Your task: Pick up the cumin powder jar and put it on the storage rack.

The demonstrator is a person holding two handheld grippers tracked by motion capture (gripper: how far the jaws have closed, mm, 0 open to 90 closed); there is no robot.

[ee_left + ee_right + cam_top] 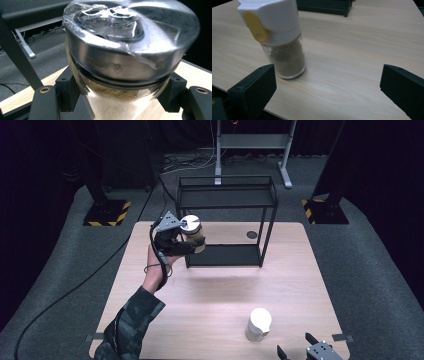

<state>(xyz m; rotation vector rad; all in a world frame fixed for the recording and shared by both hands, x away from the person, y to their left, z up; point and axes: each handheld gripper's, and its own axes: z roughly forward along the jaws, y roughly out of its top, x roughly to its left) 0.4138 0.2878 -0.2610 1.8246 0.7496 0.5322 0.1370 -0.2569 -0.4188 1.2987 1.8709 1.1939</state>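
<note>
A glass jar with a silver metal lid [192, 233] [130, 47] holds a tan powder. My left gripper [186, 243] [122, 100] is shut on its body and holds it in the air beside the left end of the black two-tier rack [227, 220]. A glass spice shaker with a white cap and yellow flap [258, 324] [278, 42] stands upright near the table's front right. My right gripper [296, 347] [324, 92] is open at the front edge, just right of the shaker, with nothing between its jaws.
The wooden table [220, 290] carries the rack at its back middle, with a round cable hole [252, 235] behind it. A cable [75, 290] trails off the left side onto the carpet. Stand bases with yellow-black tape [106, 213] sit on the floor.
</note>
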